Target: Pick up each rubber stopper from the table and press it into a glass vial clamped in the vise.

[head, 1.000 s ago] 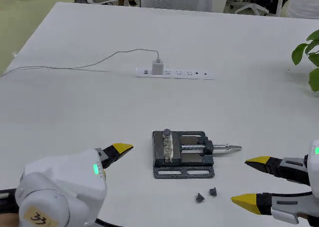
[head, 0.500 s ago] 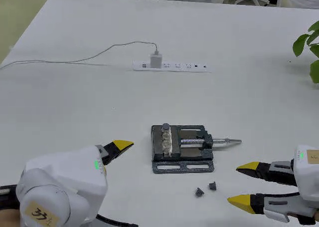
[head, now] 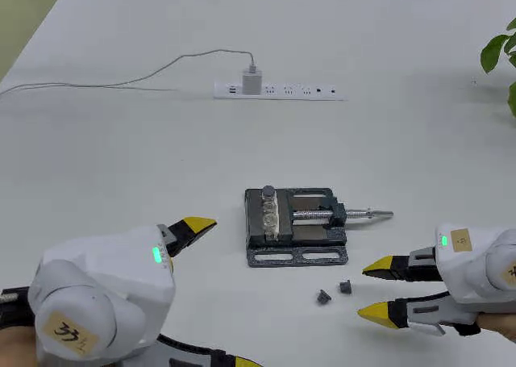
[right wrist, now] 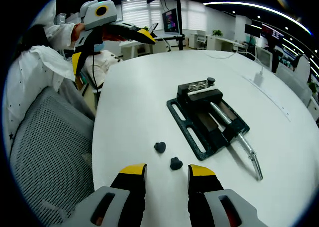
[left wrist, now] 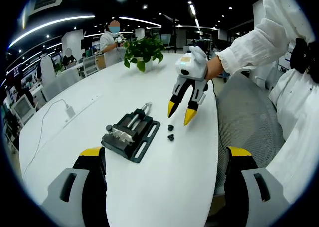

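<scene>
While the right claw [head: 363, 291] hovers with jaws apart and empty, two stoppers [head: 323, 297] [head: 345, 287] lie just ahead of its tips. Beyond them sits the vise [head: 297, 238], clamping vials [head: 269, 218]. The left claw [head: 226, 291] gapes wide, empty, short of the vise.

Counter [head: 121, 157], white. Vise [head: 297, 252] at centre, clamping glass vials [head: 269, 219], the far one dark-capped. Two rubber stoppers [head: 323, 297] lie loose near the vise. Right gripper [head: 376, 289] just beside them, jaws parted. Left gripper [head: 222, 293], jaws wide apart. Power strip [head: 278, 91] at the far side.
</scene>
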Demonstrator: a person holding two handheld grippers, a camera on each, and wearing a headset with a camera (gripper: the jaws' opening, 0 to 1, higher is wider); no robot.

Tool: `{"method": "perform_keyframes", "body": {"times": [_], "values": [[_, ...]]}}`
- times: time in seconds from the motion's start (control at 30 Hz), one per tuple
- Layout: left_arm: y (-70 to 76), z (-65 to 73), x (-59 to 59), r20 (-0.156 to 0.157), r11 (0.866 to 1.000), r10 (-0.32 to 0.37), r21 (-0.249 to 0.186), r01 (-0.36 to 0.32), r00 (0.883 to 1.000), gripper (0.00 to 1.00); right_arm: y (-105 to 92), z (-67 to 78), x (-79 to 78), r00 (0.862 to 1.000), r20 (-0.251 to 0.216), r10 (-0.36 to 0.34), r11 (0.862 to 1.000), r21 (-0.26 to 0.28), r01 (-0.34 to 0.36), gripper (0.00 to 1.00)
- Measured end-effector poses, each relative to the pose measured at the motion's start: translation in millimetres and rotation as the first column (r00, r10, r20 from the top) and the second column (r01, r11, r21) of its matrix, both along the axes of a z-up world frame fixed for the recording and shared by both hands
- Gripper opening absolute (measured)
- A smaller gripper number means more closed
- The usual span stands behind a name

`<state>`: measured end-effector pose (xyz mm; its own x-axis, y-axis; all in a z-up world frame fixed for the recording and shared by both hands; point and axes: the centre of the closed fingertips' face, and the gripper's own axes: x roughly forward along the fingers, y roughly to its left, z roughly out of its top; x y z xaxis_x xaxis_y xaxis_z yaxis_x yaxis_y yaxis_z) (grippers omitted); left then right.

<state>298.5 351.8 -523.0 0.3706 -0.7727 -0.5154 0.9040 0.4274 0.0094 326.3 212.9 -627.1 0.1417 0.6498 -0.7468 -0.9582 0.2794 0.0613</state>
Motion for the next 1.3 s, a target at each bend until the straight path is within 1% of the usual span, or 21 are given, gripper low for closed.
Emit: {"method": "perform_keyframes", "body": {"times": [0.23, 0.5, 0.6, 0.73, 0.8, 1.07, 1.23, 1.3], "values": [[-1.9, -0.8, 1.6, -0.003, 1.000, 0.004, -0.003, -0.004, 1.000, 0.99, 0.8, -9.4, 6.3, 0.999, 0.005, 0.040, 0.999, -0.016, -0.040, 0.23], [-2.2, -3.3, 3.9, -0.009, 1.000, 0.012, 0.003, -0.012, 1.000, 0.99, 1.7, -15.8, 9.1, 0.996, -0.005, 0.084, 0.996, -0.017, -0.084, 0.18], [-2.6, -3.8, 4.5, -0.010, 1.000, 0.014, 0.003, -0.014, 1.000, 0.99, 1.7, -16.8, 9.9, 0.996, -0.009, 0.093, 0.995, -0.017, -0.094, 0.18], [-3.4, -4.4, 5.6, -0.013, 1.000, 0.019, 0.003, -0.019, 1.000, 0.99, 3.5, -16.9, 8.9, 0.993, -0.015, 0.114, 0.993, -0.007, -0.115, 0.12], [-4.3, -4.4, 5.4, -0.014, 1.000, 0.017, 0.003, -0.017, 1.000, 0.99, 2.8, -18.6, 9.3, 0.993, -0.014, 0.121, 0.993, -0.014, -0.121, 0.11], [-5.6, -5.3, 6.3, -0.016, 1.000, 0.014, 0.005, -0.014, 1.000, 0.99, 3.7, -18.6, 10.6, 0.993, -0.012, 0.121, 0.993, -0.008, -0.121, 0.11], [-5.9, -5.0, 6.6, -0.016, 1.000, 0.013, 0.004, -0.013, 1.000, 0.99, 4.1, -20.0, 11.2, 0.992, -0.009, 0.128, 0.992, -0.012, -0.128, 0.07], [-5.8, -4.8, 6.7, -0.016, 1.000, 0.015, 0.002, -0.015, 1.000, 0.99, 4.1, -19.8, 11.2, 0.992, -0.010, 0.128, 0.992, -0.011, -0.128, 0.07]]}}
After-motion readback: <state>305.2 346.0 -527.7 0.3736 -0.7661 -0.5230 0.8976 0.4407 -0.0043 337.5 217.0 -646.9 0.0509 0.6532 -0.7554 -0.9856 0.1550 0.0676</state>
